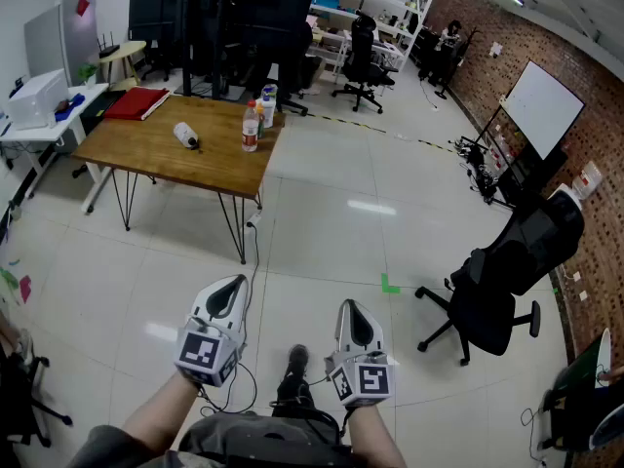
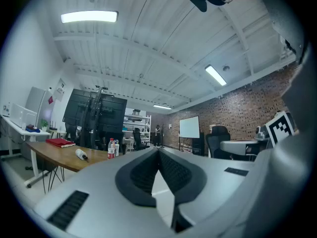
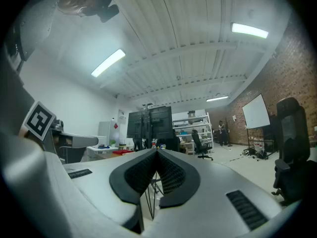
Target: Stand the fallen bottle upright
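Observation:
A clear bottle with a dark cap (image 1: 184,136) lies on its side on the wooden table (image 1: 136,154), far ahead of me; it also shows small at the left of the left gripper view as the fallen bottle (image 2: 80,154). Two other bottles (image 1: 252,127) stand upright near the table's right end. My left gripper (image 1: 232,289) and right gripper (image 1: 352,312) are held low over the floor, well short of the table. Both are shut with their tips together and nothing between them.
A red folder (image 1: 137,102) lies on the table's far left. A black office chair (image 1: 497,281) stands at the right, another chair (image 1: 363,58) farther back. A white side desk (image 1: 39,105) is at the left. A whiteboard (image 1: 541,106) leans by the brick wall.

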`<state>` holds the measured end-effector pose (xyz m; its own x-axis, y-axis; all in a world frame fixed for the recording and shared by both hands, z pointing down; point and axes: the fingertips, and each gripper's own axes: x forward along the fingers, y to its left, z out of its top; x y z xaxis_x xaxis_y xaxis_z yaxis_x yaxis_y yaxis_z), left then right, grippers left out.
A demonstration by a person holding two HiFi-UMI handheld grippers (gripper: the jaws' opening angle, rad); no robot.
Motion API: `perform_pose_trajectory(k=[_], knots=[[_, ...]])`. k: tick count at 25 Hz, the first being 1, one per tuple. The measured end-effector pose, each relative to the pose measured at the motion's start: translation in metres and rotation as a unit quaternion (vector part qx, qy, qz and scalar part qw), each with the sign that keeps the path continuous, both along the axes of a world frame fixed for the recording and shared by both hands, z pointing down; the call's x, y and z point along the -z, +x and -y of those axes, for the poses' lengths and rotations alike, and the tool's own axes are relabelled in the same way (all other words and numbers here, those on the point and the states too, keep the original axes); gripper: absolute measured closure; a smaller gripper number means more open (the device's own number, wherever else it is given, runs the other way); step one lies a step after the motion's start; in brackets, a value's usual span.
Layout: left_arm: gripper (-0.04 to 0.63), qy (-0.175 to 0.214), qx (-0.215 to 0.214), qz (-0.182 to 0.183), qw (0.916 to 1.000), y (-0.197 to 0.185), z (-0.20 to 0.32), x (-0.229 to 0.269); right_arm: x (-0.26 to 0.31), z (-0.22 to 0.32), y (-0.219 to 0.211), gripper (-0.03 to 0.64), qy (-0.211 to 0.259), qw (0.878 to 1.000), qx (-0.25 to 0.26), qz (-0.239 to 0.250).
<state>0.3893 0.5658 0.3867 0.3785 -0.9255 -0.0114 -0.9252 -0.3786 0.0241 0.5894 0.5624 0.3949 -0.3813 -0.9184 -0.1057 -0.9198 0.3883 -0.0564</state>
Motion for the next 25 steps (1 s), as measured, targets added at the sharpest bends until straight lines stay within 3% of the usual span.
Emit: perform_pose_trajectory(k=[6, 16, 25], knots=[[0.577, -0.016, 0.013, 0.007, 0.9998, 0.021, 0.078, -0.017, -0.014, 0.08, 0.022, 0.617, 0.005, 1.0, 0.015, 0.001], [0.578, -0.017, 0.04, 0.017, 0.9989, 0.096, 0.275, -0.004, 0.001, 0.288, 0.115, 0.617, 0.014, 0.999, 0.017, 0.025], [0.578, -0.041, 0.048, 0.023, 0.9977, 0.16, 0.395, -0.015, 0.007, 0.411, 0.194, 0.617, 0.01, 0.999, 0.012, 0.046]])
